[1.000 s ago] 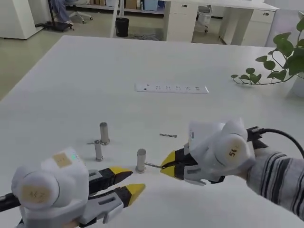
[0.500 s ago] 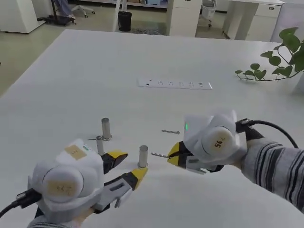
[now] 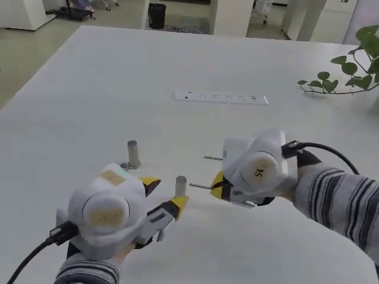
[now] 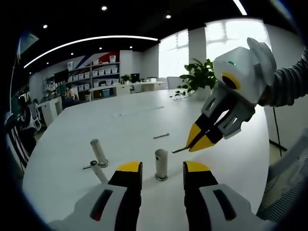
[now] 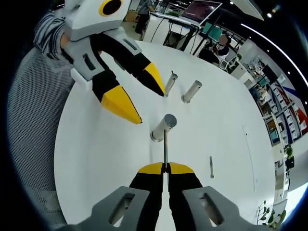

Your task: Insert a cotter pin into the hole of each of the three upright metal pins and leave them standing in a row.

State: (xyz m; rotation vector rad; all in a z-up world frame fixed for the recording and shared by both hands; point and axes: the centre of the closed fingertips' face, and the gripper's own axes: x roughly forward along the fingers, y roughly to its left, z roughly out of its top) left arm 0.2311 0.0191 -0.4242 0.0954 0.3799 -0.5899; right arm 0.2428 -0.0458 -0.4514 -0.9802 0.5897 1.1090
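Observation:
Three metal pins stand upright on the white table point(image 3: 89, 89). The nearest pin point(image 3: 180, 184) point(image 4: 161, 164) point(image 5: 162, 127) stands just ahead of my open left gripper point(image 3: 164, 194) point(image 4: 161, 168), in line with the gap between its jaws. My right gripper point(image 3: 218, 183) point(image 5: 165, 168) is shut on a cotter pin point(image 3: 200, 186) point(image 5: 165, 147), and the pin's tip points at the nearest pin's top, close to it. The far pin point(image 3: 133, 154) point(image 4: 98, 151) stands alone. A thinner pin point(image 4: 100, 172) has a cotter pin point(image 4: 90, 165) through it. A loose cotter pin point(image 3: 213, 158) point(image 4: 161, 136) lies flat.
A white power strip point(image 3: 220, 97) lies further back on the table. A leafy plant point(image 3: 349, 65) reaches in at the right edge. Desks, chairs and a black bin stand on the floor beyond the table.
My left gripper has moved forward to the nearest pin, its jaws still open. The right gripper still holds the cotter pin by that pin's top. The head camera has shifted.

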